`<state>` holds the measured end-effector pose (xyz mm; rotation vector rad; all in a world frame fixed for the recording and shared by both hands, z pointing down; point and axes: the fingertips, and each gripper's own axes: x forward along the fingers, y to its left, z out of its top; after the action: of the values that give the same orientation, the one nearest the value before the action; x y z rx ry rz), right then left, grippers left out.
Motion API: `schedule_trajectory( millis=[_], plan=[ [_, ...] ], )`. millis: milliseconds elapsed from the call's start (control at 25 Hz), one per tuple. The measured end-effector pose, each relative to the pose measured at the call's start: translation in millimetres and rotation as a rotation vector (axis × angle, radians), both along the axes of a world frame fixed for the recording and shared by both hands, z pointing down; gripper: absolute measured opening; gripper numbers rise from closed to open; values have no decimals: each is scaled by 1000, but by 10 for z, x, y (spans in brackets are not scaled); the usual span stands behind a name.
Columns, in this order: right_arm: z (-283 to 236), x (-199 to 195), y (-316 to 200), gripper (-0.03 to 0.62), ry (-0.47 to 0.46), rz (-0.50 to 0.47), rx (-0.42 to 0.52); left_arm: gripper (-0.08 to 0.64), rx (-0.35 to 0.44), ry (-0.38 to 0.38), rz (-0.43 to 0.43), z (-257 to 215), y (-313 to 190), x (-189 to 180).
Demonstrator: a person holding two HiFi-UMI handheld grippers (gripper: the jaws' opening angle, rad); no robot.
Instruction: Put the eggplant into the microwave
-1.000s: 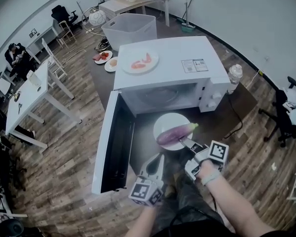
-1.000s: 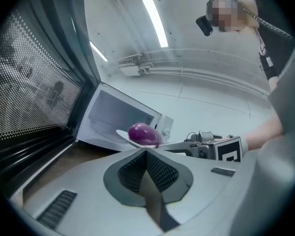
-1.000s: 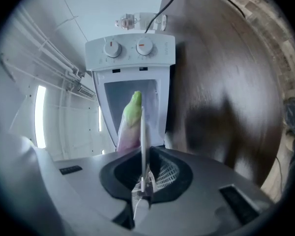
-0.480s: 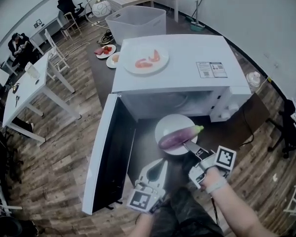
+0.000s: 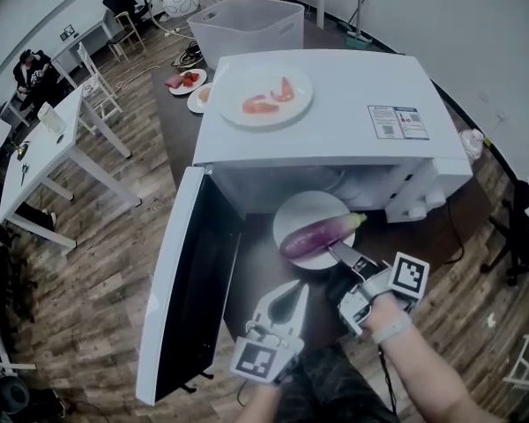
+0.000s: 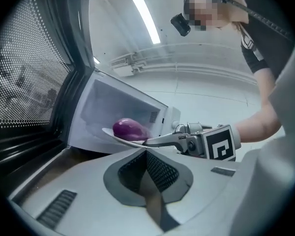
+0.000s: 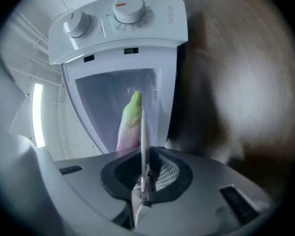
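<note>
This looks like a big office or work room, maybe a lab. It has a wood floor, white desks, black rolling chairs and plain white walls. A person sits far off. The microwave stands on a low dark table.

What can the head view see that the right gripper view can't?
Only the head view: the round white plate of red food pieces on top, the open microwave door, the left gripper. Only the right gripper view: a long ceiling light and the two round dials face-on. Both: the purple eggplant with a green tip on the plain white plate gripped by the right gripper, and the white microwave.
</note>
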<state>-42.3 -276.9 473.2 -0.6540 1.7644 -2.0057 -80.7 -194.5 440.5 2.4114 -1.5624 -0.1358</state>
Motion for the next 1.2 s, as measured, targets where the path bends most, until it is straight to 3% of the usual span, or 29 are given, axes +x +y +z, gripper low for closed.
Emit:
schedule_trajectory(
  millis=[240,640,1200],
  plan=[
    [8,-4,-168,23,10,17,3,3,-21,-36,-37,42,-182,0],
    [52,-89,-384,23,23,42,-17,3,-18,15,-30,-9,-576,-32],
    [128,-111,-478,25,35,62,-40,3,-50,65,-16,63,-691,-30]
  ],
)
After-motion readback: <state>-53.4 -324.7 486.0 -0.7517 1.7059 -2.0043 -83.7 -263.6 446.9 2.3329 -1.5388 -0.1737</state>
